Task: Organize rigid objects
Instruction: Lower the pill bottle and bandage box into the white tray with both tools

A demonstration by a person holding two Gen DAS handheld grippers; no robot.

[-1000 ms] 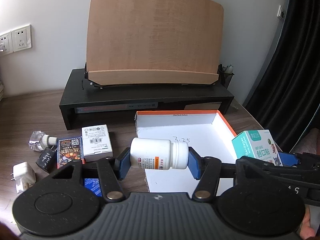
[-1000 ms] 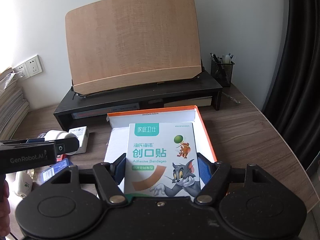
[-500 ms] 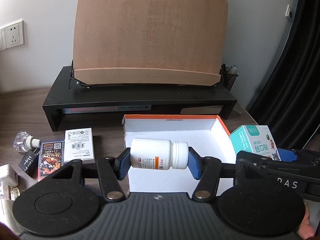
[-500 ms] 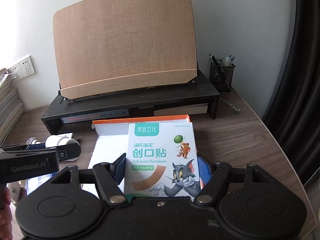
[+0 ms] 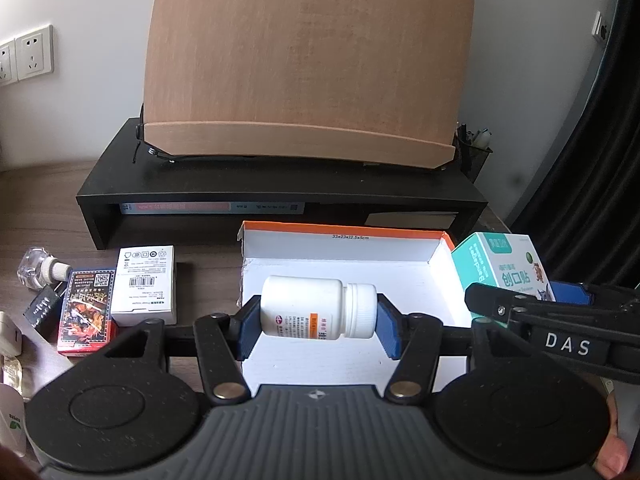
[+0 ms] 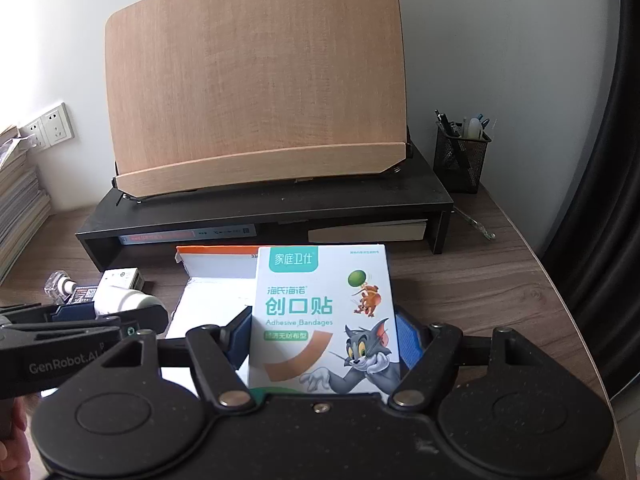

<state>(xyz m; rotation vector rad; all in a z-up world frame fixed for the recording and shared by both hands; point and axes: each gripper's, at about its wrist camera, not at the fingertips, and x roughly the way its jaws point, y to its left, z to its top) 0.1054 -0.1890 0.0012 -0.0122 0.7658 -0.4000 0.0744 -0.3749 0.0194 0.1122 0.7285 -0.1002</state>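
left hand-held gripper — grips pill bottle | right hand-held gripper — grips bandage box

I carried both grippers forward toward the far side of the desk, so the black riser and the wooden book stand grew larger in both wrist views. My left gripper brought the white pill bottle from the near-left corner of the orange-edged box to above its white floor, nearer the far wall. My right gripper moved the adhesive bandage box forward too, until it covered the right part of the orange-edged box's far rim. The card boxes on the left slid nearer in the left wrist view.
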